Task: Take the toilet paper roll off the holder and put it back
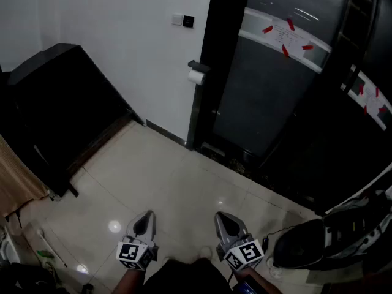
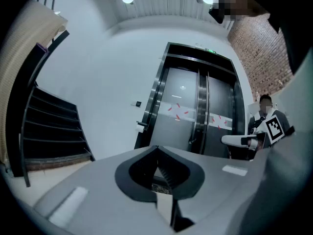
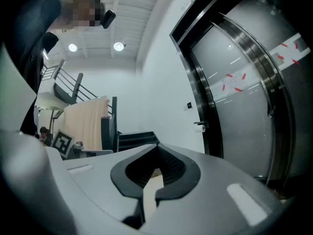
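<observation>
— Both tongs are clenched on nothing: left gripper (image 1: 146,221) and right gripper (image 1: 225,223) hang level over the tiled floor (image 1: 184,182), jaws together.
— And the toilet paper roll (image 1: 196,77)?
— On its holder (image 1: 198,66), on the white wall (image 1: 122,35) beside the dark door frame (image 1: 208,54), well apart from both grippers.
— So, the step?
— I'd say walk up first, spread one gripper's jaws, then take the roll by its sides so it slides off uncrushed.
— Any writing?
— None legible. Some red tape strips (image 1: 288,38) cross the glass door (image 1: 257,97); the wall plate (image 1: 183,21) and marker cubes (image 1: 130,253) carry no words.
</observation>
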The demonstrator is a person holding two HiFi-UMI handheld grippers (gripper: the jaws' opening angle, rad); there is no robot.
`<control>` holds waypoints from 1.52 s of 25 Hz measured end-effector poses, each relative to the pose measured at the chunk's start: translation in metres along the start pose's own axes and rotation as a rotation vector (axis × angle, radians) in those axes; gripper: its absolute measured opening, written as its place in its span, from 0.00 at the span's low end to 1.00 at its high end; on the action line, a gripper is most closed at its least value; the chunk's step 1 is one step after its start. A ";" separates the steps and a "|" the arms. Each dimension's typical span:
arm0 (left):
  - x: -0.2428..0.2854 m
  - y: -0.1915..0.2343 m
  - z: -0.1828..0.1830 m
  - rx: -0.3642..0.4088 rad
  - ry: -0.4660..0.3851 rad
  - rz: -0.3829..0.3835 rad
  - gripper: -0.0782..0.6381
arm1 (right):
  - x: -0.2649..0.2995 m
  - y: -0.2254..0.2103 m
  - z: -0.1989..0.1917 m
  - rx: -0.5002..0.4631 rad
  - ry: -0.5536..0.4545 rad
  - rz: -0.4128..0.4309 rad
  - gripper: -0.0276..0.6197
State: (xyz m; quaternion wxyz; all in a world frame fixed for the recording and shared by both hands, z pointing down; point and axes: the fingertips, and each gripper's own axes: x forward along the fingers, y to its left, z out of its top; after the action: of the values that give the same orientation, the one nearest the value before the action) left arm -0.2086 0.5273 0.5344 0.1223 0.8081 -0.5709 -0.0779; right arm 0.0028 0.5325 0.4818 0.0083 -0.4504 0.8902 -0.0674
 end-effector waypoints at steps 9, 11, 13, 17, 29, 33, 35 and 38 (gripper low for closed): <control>0.047 0.000 -0.006 0.025 0.036 0.023 0.11 | 0.027 -0.047 -0.009 0.073 -0.009 0.009 0.06; 0.062 -0.005 -0.003 0.042 0.031 0.038 0.11 | 0.037 -0.068 -0.008 0.123 -0.020 0.004 0.06; 0.079 -0.008 0.002 0.054 0.027 0.049 0.11 | 0.048 -0.084 -0.001 0.100 -0.020 0.026 0.06; 0.125 -0.020 0.011 0.083 0.018 0.051 0.11 | 0.069 -0.127 0.012 0.085 -0.046 0.042 0.06; 0.226 -0.076 0.001 0.108 0.042 0.052 0.11 | 0.090 -0.247 0.024 0.129 -0.051 0.040 0.06; 0.237 -0.079 0.002 0.116 0.058 0.067 0.11 | 0.102 -0.255 0.018 0.147 -0.039 0.071 0.06; 0.241 -0.074 0.005 0.114 0.059 0.080 0.11 | 0.109 -0.257 0.012 0.161 -0.033 0.077 0.06; 0.247 -0.062 0.002 0.128 0.065 0.088 0.11 | 0.123 -0.261 0.004 0.189 -0.031 0.068 0.06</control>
State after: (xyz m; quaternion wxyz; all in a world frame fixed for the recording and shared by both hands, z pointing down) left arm -0.0707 0.3145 0.5182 0.0921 0.7905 -0.6054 -0.0094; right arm 0.1391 0.2803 0.5170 0.0668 -0.4182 0.8945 -0.1437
